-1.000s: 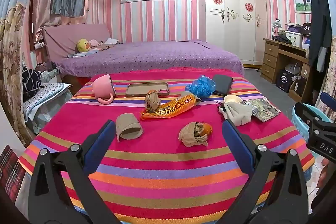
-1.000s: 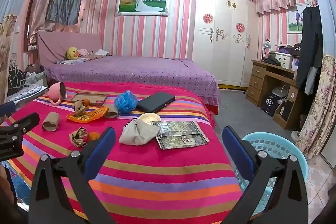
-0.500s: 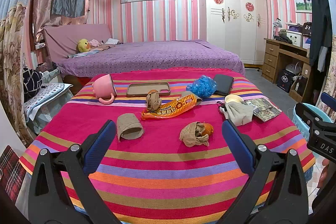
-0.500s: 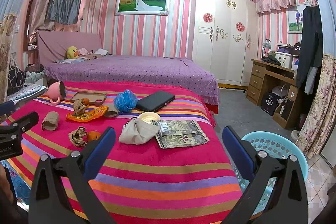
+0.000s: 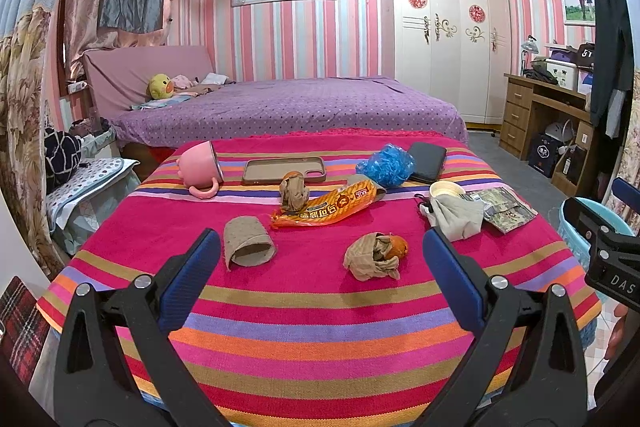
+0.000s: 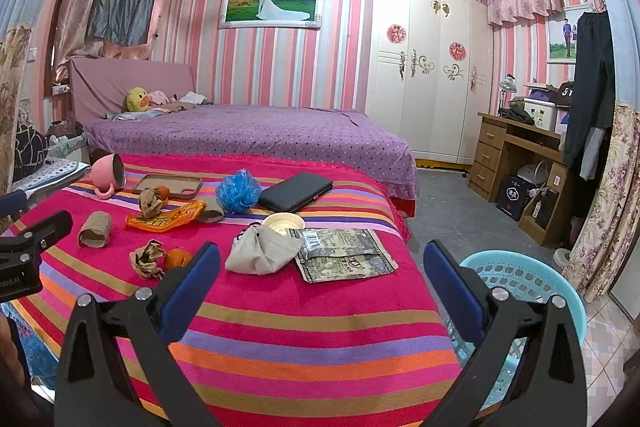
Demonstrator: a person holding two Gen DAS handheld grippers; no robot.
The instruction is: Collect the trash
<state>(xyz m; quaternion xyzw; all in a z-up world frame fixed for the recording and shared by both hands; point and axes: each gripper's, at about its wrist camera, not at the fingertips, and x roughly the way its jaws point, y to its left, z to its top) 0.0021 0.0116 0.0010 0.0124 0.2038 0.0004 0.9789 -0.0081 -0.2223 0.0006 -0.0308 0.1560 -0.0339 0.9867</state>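
On the striped tablecloth (image 5: 320,327) lie a cardboard roll (image 5: 247,243), a crumpled brown paper with orange peel (image 5: 375,255), an orange snack wrapper (image 5: 326,209), another crumpled brown wad (image 5: 293,189) and a grey crumpled cloth (image 5: 456,217). My left gripper (image 5: 320,267) hovers open over the table's near edge, short of the roll and the paper. My right gripper (image 6: 320,275) is open too, above the table's right corner, near the grey cloth (image 6: 262,251) and a camouflage packet (image 6: 344,253). A light blue basket (image 6: 528,283) stands on the floor to the right.
A pink mug (image 5: 200,171), a phone case (image 5: 283,171), a blue mesh ball (image 5: 385,163), a black case (image 5: 427,161) and a small white lid (image 5: 447,190) sit at the table's far side. A purple bed (image 5: 280,111) lies behind; a wooden desk (image 6: 516,155) stands right.
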